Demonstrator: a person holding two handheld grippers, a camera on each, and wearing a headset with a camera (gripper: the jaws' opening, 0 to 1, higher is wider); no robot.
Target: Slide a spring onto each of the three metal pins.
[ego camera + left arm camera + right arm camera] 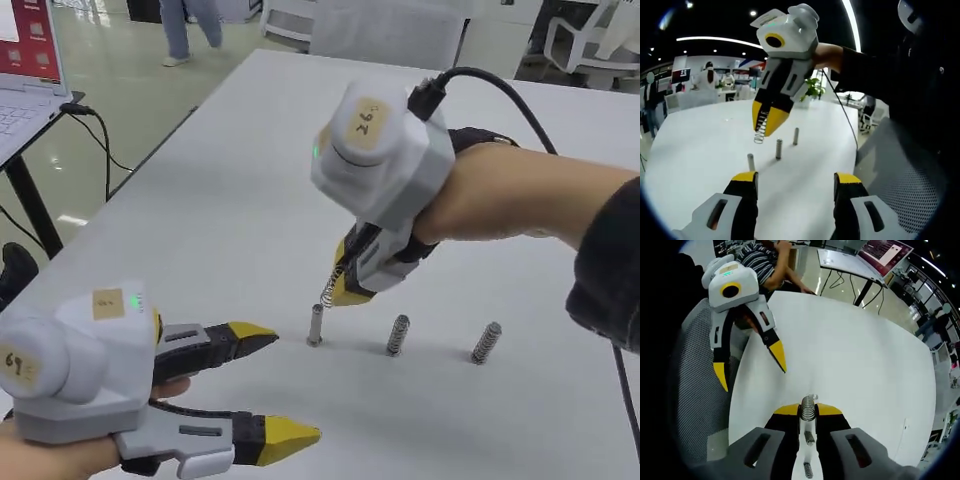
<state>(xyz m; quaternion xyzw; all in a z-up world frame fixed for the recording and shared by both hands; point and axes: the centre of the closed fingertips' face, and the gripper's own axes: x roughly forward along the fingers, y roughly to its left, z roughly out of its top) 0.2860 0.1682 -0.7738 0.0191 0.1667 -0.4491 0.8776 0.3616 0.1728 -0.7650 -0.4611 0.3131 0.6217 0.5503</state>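
So in the head view we've got the white-and-grey right gripper [345, 290] with yellow tips just above the centre of the frame. It points down at the white tabletop [220, 180], with its jaws pinched together on a small coiled metal spring [329, 285]. The spring hangs off the tips at a bit of a slant. Its lower end sits just above and slightly to the right of a bare short metal pin [315, 325], which stands upright right around the middle of the frame. In the left gripper view we see a small gap between the spring's end and the pin's top, so it isn't threaded on. To the right of the bare pin, in the same row, the middle pin [398, 335] and the far-right pin [486, 342] each already wear a spring. The matching left gripper [285, 385] is down in the lower left corner of the head view. It lies low over the table with its yellow-tipped jaws spread wide apart and nothing between them, aimed toward the pins but well short of them.
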